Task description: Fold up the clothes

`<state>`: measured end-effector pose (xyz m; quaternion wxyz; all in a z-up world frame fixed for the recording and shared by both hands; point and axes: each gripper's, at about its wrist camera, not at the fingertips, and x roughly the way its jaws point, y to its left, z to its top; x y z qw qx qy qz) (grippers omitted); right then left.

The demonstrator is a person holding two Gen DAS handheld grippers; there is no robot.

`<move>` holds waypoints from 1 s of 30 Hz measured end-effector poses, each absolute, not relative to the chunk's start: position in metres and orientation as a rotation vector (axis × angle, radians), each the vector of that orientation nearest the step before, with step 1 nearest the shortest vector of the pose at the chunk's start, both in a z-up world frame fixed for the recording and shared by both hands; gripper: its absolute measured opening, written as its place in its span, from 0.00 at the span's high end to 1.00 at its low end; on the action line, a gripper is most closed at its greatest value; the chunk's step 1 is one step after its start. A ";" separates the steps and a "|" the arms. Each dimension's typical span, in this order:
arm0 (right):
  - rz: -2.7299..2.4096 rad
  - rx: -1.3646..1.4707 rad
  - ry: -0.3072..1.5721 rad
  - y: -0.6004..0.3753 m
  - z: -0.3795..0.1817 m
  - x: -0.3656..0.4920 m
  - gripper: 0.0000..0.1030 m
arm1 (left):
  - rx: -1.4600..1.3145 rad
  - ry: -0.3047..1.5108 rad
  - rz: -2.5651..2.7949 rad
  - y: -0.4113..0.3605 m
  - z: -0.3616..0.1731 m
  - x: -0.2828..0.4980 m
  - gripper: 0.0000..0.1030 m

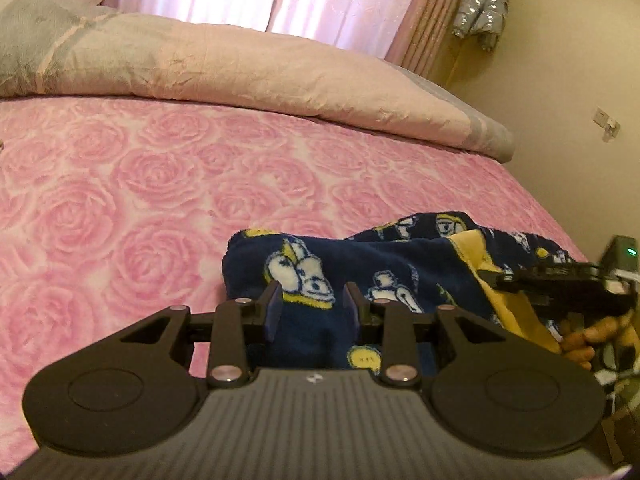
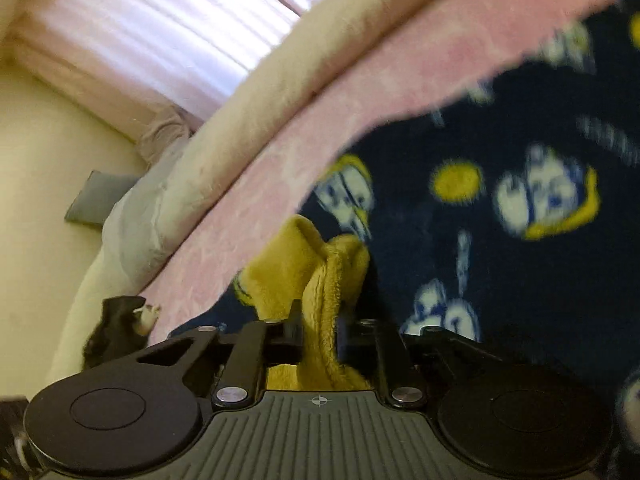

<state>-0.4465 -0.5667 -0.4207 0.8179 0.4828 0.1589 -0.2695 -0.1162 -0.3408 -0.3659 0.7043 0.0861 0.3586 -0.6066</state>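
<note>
While navy fleece garment [image 1: 360, 264] lies bunched on pink bed [image 1: 120, 200], left hand-held gripper [image 1: 314, 300] clamps navy fold; right hand-held gripper [image 2: 320, 320] pinches yellow lining [image 2: 328, 280].

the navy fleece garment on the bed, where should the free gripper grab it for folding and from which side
Take the navy garment at its rounded far-left corner, coming in low from the bare pink bedspread side. That corner lies free and thick on the bed, well apart from the yellow lining edge the right gripper already pinches, so the two grips could spread the cloth. The left gripper sits over navy fleece; whether it grips is unclear.
</note>
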 end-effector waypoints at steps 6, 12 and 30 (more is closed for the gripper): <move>-0.800 0.809 0.271 -0.539 -0.399 -0.462 0.90 | 0.194 0.793 -1.329 -0.354 -0.368 -0.114 0.73; -0.942 0.777 0.330 -0.535 -0.400 -0.457 0.41 | 0.202 0.759 -1.314 -0.362 -0.361 -0.114 0.74; -0.942 0.563 0.460 -0.551 -0.437 -0.398 0.75 | 0.348 0.743 -1.253 -0.432 -0.429 -0.120 0.77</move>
